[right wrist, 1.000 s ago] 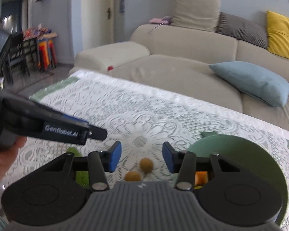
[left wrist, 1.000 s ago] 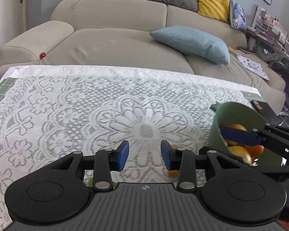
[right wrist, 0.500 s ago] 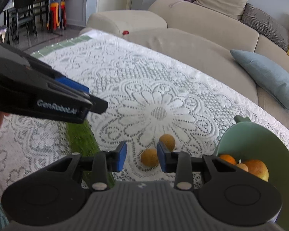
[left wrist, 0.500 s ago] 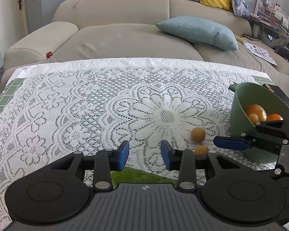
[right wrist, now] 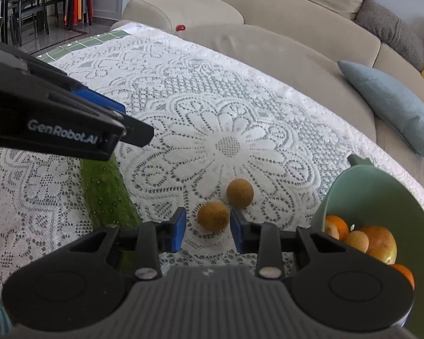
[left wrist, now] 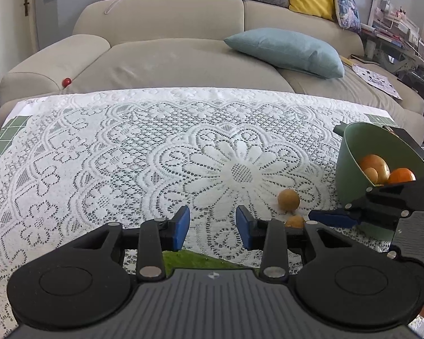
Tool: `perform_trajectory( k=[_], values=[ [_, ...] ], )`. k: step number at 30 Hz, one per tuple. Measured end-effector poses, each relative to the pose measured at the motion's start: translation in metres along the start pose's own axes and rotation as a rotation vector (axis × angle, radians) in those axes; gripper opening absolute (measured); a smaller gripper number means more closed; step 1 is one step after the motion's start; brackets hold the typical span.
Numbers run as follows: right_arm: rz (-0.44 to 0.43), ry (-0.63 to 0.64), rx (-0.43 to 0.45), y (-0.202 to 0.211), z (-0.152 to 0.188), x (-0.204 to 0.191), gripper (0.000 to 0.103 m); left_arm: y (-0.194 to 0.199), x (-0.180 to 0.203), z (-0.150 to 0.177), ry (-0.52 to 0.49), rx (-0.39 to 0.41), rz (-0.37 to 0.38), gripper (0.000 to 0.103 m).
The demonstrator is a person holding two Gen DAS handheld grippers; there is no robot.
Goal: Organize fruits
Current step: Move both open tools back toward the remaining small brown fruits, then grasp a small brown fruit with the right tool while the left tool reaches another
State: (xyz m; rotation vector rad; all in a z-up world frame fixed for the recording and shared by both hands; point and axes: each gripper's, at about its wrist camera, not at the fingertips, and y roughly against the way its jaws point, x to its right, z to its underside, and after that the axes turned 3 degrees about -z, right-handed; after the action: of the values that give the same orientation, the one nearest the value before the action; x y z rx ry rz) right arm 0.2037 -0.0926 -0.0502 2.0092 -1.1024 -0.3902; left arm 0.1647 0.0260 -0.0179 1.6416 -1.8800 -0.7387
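The near brown fruit [right wrist: 213,216] lies on the lace cloth [right wrist: 183,90] just left of the green bowl [right wrist: 381,186], between the narrow-spread jaws of the right gripper [right wrist: 207,228], which have just been closing. The right pad looks to be at its side and the left pad shows a gap, so it is not yet pinched. A 2nd brown fruit [right wrist: 239,193] sits just behind it, touching or nearly so.

By the look of it, the bowl already holds about 4 orange and yellow fruits [right wrist: 378,244]; these 2 and the green cucumber [right wrist: 104,192], farther left of the bowl, remain.

The left gripper [left wrist: 212,227] hovers left of the bowl, jaws apart and empty. Beyond the bowl the cloth is bare up to the sofa [left wrist: 183,56]; the bowl's right side is near the table edge.
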Motion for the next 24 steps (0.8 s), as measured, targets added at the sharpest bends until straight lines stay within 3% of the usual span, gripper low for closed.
perform_trajectory(
  k=[14, 24],
  values=[
    [0.056, 0.028, -0.002, -0.012, -0.003, -0.004, 0.021, -0.007, -0.003, 0.002, 0.022, -0.046, 0.048, 0.044],
    [0.024, 0.009, 0.037, 0.005, -0.006, 0.000, 0.021, -0.002, 0.003, -0.001, -0.003, -0.042, 0.059, 0.044]
  ],
)
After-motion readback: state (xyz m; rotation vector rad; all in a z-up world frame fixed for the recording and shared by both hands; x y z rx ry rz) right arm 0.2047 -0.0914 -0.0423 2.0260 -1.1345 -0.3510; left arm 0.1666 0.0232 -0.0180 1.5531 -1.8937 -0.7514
